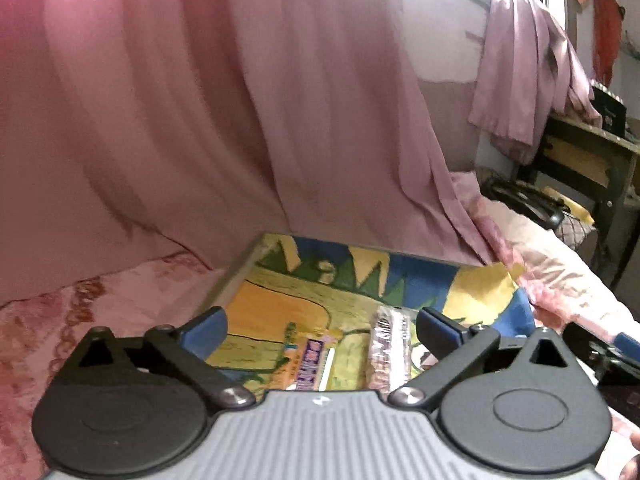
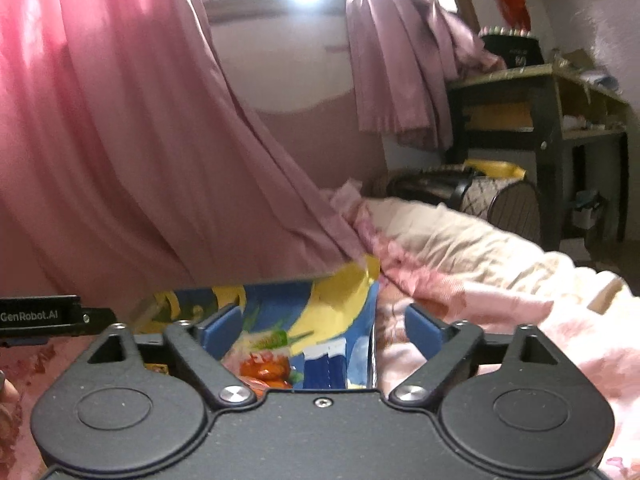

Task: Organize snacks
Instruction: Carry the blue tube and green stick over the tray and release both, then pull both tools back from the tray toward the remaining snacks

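A pink curtain (image 1: 180,100) fills the upper left of both views, hanging over a bed (image 2: 500,272) with pink floral bedding. On the bed, at lower centre, lies a colourful tray (image 1: 280,300) printed in blue, yellow and green. It already carries snacks: a long clear-wrapped biscuit pack (image 1: 390,344) and a purple-labelled bar (image 1: 310,364) beside it in the left view, an orange-pictured packet (image 2: 264,368) in the right. The left hand-held gripper (image 1: 322,326) stands wide with nothing between its fingers, and the right hand-held gripper (image 2: 318,326) likewise gapes empty. The tidying looks well along; whether more snacks wait outside the frames cannot be told.
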A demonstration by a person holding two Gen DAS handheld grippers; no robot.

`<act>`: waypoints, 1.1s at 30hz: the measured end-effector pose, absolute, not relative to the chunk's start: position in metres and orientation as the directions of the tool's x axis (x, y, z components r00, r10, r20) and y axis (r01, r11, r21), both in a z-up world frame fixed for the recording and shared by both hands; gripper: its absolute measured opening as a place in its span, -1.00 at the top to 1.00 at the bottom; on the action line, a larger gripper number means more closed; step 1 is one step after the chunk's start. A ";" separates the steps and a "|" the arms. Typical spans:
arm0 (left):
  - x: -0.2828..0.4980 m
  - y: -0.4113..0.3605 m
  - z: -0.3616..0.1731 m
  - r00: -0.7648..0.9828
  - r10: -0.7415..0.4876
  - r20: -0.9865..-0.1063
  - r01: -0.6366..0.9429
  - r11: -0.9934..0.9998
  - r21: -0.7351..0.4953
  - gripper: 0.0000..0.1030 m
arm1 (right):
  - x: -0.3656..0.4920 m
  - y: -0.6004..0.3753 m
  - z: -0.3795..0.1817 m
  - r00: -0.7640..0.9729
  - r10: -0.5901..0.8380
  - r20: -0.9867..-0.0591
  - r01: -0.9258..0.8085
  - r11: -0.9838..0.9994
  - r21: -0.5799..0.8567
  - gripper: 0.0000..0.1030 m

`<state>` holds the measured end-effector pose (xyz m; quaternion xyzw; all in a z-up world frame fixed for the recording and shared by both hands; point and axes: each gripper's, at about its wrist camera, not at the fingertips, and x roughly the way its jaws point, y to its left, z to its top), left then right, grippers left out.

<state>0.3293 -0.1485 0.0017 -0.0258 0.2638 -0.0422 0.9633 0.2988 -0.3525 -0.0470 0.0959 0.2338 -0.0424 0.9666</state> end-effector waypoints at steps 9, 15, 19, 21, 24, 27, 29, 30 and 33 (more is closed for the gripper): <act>0.273 -0.124 0.020 0.890 -0.060 -0.452 0.036 0.997 -0.061 -0.99 | 0.236 -0.331 -0.013 0.929 -0.020 -0.369 0.087 0.982 0.166 -0.99; 0.225 -0.104 0.022 0.914 -0.036 -0.403 0.010 0.998 -0.067 -0.99 | 0.194 -0.314 0.003 0.938 0.029 -0.346 0.027 0.987 0.157 -0.99; 0.201 -0.091 0.023 0.915 -0.042 -0.401 0.014 0.997 -0.072 -0.99 | 0.168 -0.302 0.014 0.946 0.032 -0.322 0.019 0.988 0.153 -0.99; 0.190 -0.084 0.022 0.921 -0.033 -0.388 0.008 0.998 -0.064 -0.99 | 0.157 -0.297 0.017 0.947 0.042 -0.319 0.012 0.986 0.166 -0.99; 0.173 -0.074 0.019 0.929 -0.026 -0.369 0.005 0.998 -0.056 -0.99 | 0.137 -0.285 0.019 0.944 0.053 -0.326 -0.001 0.987 0.158 -0.99; 0.159 -0.065 0.014 0.931 -0.022 -0.365 0.007 0.999 -0.042 -0.99 | 0.120 -0.274 0.019 0.938 0.064 -0.340 -0.014 0.989 0.149 -0.99; 0.150 -0.060 0.009 0.931 -0.024 -0.364 0.010 0.999 -0.040 -0.99 | 0.111 -0.267 0.019 0.935 0.064 -0.349 -0.012 0.989 0.148 -0.99; 0.146 -0.058 0.007 0.930 -0.027 -0.367 0.013 0.999 -0.039 -0.99 | 0.107 -0.264 0.019 0.932 0.064 -0.358 -0.010 0.989 0.149 -0.99; 0.135 -0.051 0.000 0.924 -0.030 -0.381 0.021 0.999 -0.026 -0.99 | 0.094 -0.254 0.016 0.922 0.056 -0.384 0.004 0.988 0.152 -0.99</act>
